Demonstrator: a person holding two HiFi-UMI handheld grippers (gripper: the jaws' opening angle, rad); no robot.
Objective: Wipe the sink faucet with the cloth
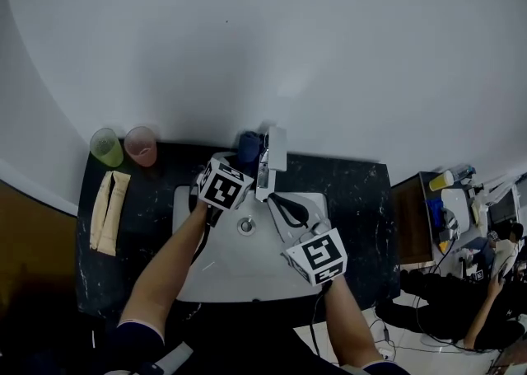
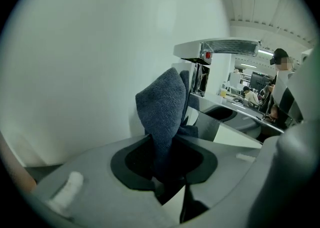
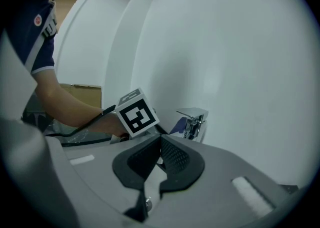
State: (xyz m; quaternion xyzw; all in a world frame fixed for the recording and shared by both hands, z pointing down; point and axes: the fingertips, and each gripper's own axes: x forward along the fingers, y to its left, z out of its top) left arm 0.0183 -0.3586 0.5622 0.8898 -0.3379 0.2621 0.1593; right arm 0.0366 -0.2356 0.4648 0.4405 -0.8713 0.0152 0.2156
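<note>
Left claw [image 2: 167, 172] pinches blue cloth [image 2: 162, 106] near faucet [image 2: 220, 47]; right claw [image 3: 157, 157] pressed together, empty. We judge cloth soft, light, floppy: grip bunched fold.

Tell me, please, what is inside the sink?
Only the drain shows in the sink. The right gripper and the left forearm reach over it, covering parts of the basin floor.

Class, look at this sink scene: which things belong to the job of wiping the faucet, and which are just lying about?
Belong to the job: blue cloth, clamped in the left gripper; faucet; sink.
Just lying about: green cup, pink cup and beige towel, all on the dark counter.
</note>
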